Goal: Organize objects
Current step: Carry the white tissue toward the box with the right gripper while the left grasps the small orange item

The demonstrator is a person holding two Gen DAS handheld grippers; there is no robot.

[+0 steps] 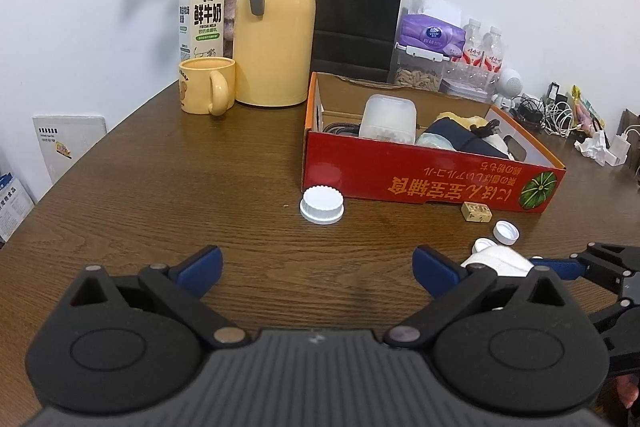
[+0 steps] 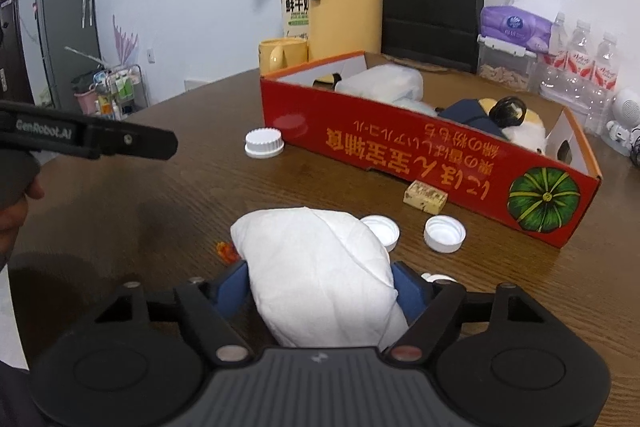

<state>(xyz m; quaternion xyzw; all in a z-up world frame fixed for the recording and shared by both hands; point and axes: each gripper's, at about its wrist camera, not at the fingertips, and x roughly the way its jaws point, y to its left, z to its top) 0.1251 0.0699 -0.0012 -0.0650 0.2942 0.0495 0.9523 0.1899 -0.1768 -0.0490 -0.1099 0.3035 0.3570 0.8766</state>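
Note:
My right gripper [image 2: 320, 287] is shut on a white wad of tissue [image 2: 320, 267], held just above the wooden table; the tissue also shows in the left wrist view [image 1: 500, 261]. My left gripper [image 1: 316, 269] is open and empty over the table's near part. A red cardboard box [image 1: 420, 183] [image 2: 420, 155] with several items inside sits ahead. A large white lid [image 1: 322, 205] [image 2: 264, 143] lies by its left corner. Two small white caps [image 2: 444, 234] [image 2: 382, 229] and a small tan block [image 2: 425, 197] lie in front of the box.
A yellow thermos [image 1: 276, 27], yellow mug [image 1: 208, 91], milk carton [image 1: 202, 19], flowers and a black paper bag [image 1: 356, 11] stand at the back. Tissue pack, nut container, water bottles [image 1: 482, 47] and cables crowd the back right. A small orange scrap [image 2: 226, 250] lies near the tissue.

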